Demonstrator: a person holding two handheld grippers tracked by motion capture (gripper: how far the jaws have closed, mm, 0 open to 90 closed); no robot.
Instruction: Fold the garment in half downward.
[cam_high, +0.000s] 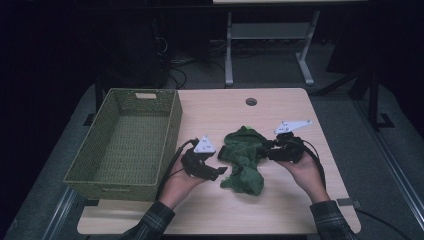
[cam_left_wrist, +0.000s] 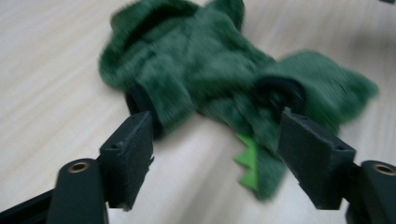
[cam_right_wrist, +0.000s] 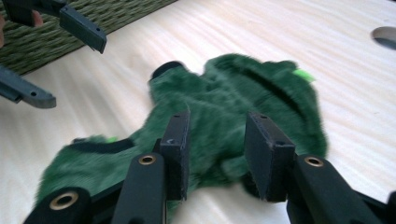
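Here the green plush garment (cam_high: 244, 159) lies beside the basket (cam_high: 172, 131), mid-table.

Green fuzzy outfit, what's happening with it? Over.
Left gripper open, beside it. Right gripper open, jaws straddling fabric. Green fuzzy outfit crumpled on table. Nothing blocking basket.

table: light wood-grain top (cam_high: 280, 205), round cable hole (cam_high: 251, 101) at far edge, beyond the tongs
basket: green woven, rectangular (cam_high: 107, 177), on the table left of the left tongs
floor: grey (cam_high: 270, 65), dim
far furniture: white-legged desk frame (cam_high: 229, 50) behind the table, cables (cam_high: 175, 67) on floor beside it
light: room dark, tabletop lit
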